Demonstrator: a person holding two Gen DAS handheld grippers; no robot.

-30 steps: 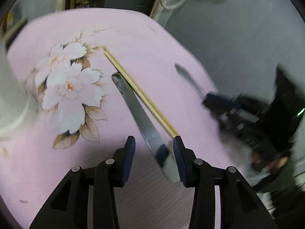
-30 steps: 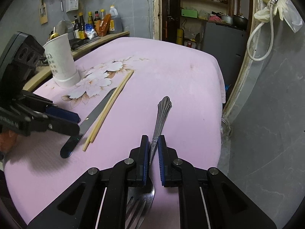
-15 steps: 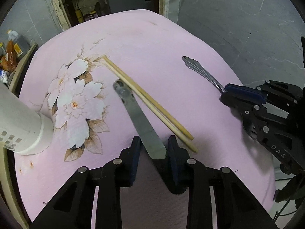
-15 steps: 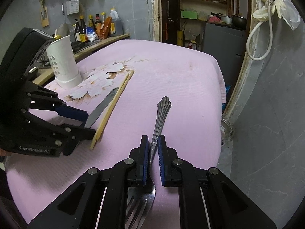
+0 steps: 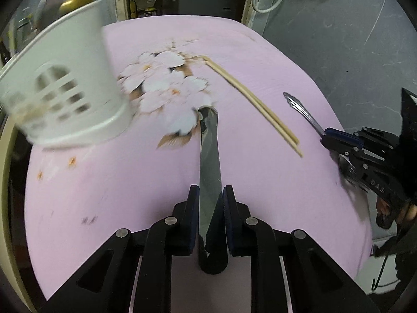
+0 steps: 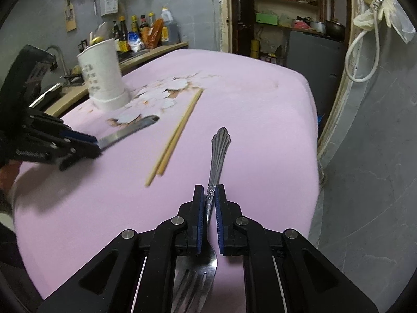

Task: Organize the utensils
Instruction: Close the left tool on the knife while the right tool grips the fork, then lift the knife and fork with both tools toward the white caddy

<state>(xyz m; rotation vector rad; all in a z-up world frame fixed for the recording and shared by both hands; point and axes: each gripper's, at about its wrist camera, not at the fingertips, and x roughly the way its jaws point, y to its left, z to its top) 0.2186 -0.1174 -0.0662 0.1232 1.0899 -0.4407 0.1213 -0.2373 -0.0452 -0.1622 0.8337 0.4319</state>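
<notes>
So far nothing appears sorted; both grippers only hold a utensil. In the left wrist view, the left gripper (image 5: pixel 209 210), whose jaws have just been closing, clamps the knife (image 5: pixel 208 161) near its dark handle, blade aimed toward the white holder (image 5: pixel 65 83) on the pink tablecloth (image 5: pixel 104 182); the chopsticks (image 5: pixel 254 104) lie loose. From the right wrist view, the right gripper (image 6: pixel 208 211) is clamped on the fork (image 6: pixel 217 161), tines toward the camera. Only this view shows the knife lifted clear of the cloth, and utensils already standing in the holder. Knife, fork and chopsticks likely remain to stow.
</notes>
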